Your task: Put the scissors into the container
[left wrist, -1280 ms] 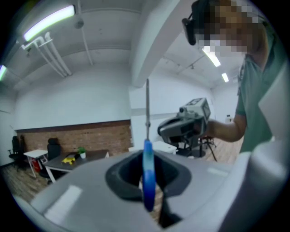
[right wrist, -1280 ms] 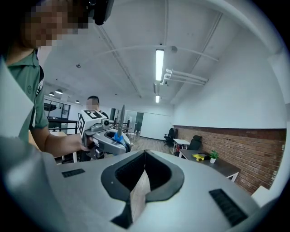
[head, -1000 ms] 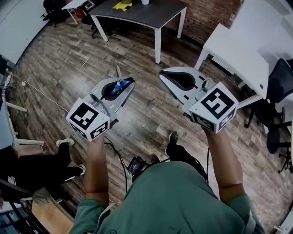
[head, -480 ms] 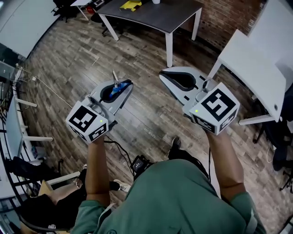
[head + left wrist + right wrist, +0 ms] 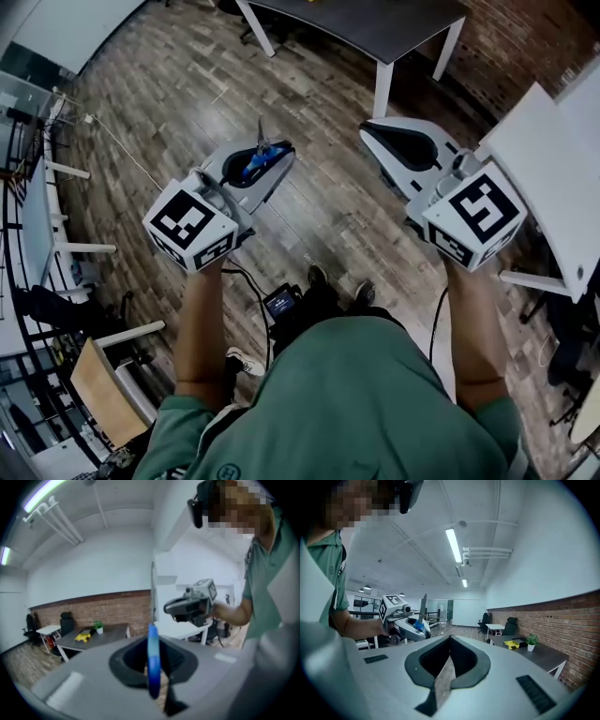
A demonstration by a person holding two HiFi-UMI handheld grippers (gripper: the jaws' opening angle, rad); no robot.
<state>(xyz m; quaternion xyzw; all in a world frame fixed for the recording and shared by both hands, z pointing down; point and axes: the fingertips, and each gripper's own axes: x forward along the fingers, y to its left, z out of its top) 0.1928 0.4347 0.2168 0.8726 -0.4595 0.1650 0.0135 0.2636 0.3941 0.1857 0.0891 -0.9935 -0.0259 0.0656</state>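
Wood floor [image 5: 178,103] below, left gripper [image 5: 277,169] outstretched, jaws clamping scissors [image 5: 255,165], right gripper [image 5: 375,137] outstretched, jaws together

We count two white plastic grippers, the left gripper [image 5: 279,161] and the right gripper [image 5: 370,131]; one pair of blue-handled metal scissors [image 5: 256,161]; one dark-topped desk [image 5: 536,656]; one green potted plant [image 5: 530,641]; two black office chairs, one chair [image 5: 485,618] and the other chair [image 5: 511,622].

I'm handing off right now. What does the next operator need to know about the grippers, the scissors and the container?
Left gripper: jaws shut on the scissors at the blue handle, blade sticking up.
Right gripper: jaws together, empty.
Both are held in the air above the wood floor.
Container: not in view.
Done: scissors in hand.
Left: find the container and put them in.
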